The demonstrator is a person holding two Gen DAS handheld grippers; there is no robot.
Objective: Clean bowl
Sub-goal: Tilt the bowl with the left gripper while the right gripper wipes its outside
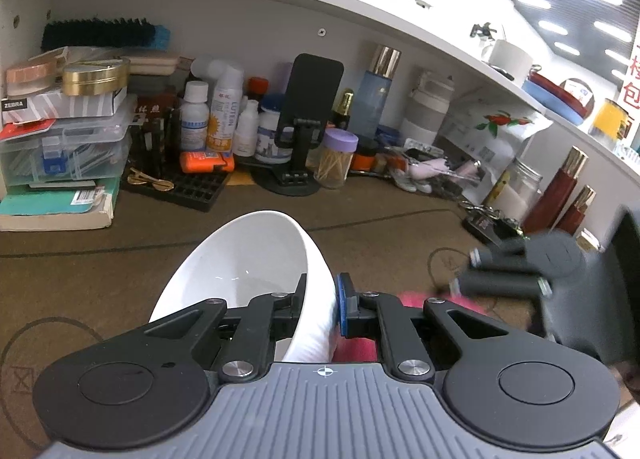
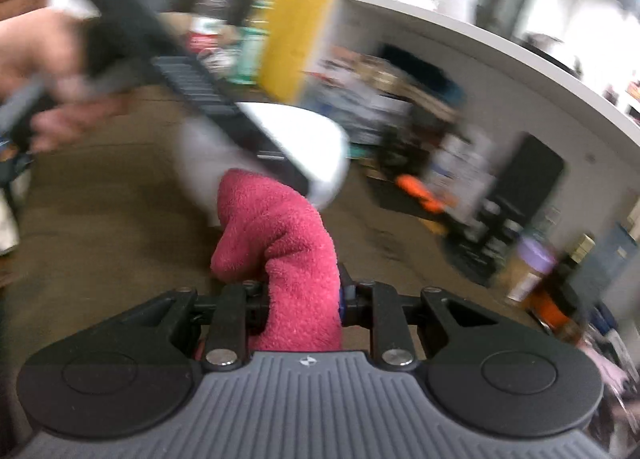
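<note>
pink cloth (image 2: 288, 259) sits nearest the right camera, pinched between the fingers of the right gripper (image 2: 302, 301), which are closed narrow on it; its bunched top stands up past the fingertips and points at the bowl (image 2: 316, 139). from this view the bowl lies straight ahead and a little above the cloth, tilted, its white outer wall facing the cloth and seemingly touching or just shy of it; blur makes contact hard to call. the left gripper (image 1: 320, 303) crosses the bowl's upper side in that view and clamps its rim

in the left view the hold is plain: one finger sits inside the bowl (image 1: 248, 267), the other with the blue pad (image 1: 344, 307) outside, closed narrow on the wall. the bowl is lifted and tipped, its opening turned to the left and away from the cloth (image 1: 412, 295), which shows as a pink patch just right of the bowl's outer wall, with the right gripper (image 1: 508, 271) blurred beyond it over the brown desk (image 1: 120, 259)

so the cloth is on the outer side of the bowl, not the inner. my judgement: to wipe the inside, the right hand has to come around over the rim, or the left hand has to roll the opening toward the cloth. the right hand is the nearer free worker; the left only steadies
</note>
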